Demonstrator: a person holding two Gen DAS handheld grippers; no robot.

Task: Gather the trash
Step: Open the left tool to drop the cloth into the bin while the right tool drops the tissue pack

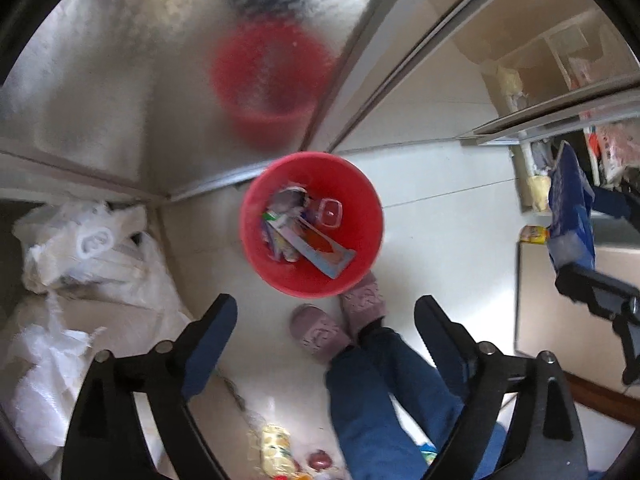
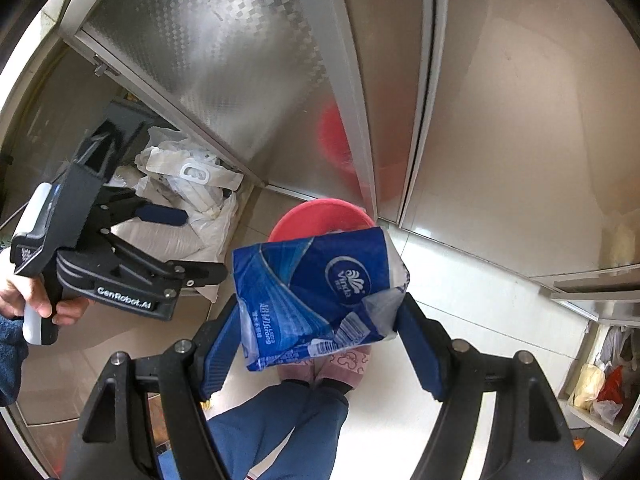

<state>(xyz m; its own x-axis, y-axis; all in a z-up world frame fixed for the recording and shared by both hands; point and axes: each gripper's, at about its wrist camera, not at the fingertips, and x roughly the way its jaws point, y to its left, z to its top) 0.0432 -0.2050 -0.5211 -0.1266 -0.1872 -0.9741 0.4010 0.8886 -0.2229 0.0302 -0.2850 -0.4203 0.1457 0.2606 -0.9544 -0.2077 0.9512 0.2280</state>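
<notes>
A red bin [image 1: 360, 264] stands on the pale floor against the steel cabinet, holding several wrappers and a small clear lid. My left gripper [image 1: 326, 306] hangs high above it, pointing down, open with nothing between its fingers. In the right wrist view the same left gripper [image 2: 192, 244] shows at the left, held by a hand. My right gripper [image 2: 320, 300] is shut on a crumpled blue tissue pack [image 2: 316, 292], held over the near rim of the red bin [image 2: 320, 212]. From the left wrist view the blue pack [image 1: 568, 208] hangs at the far right.
White plastic bags [image 1: 80, 248] are piled in the corner to the left. The person's blue trouser legs [image 1: 380, 400] and pink slippers [image 1: 320, 332] stand just in front of the bin. A yellow wrapper [image 1: 276, 452] lies on the floor. Steel cabinet doors [image 2: 520, 120] rise behind.
</notes>
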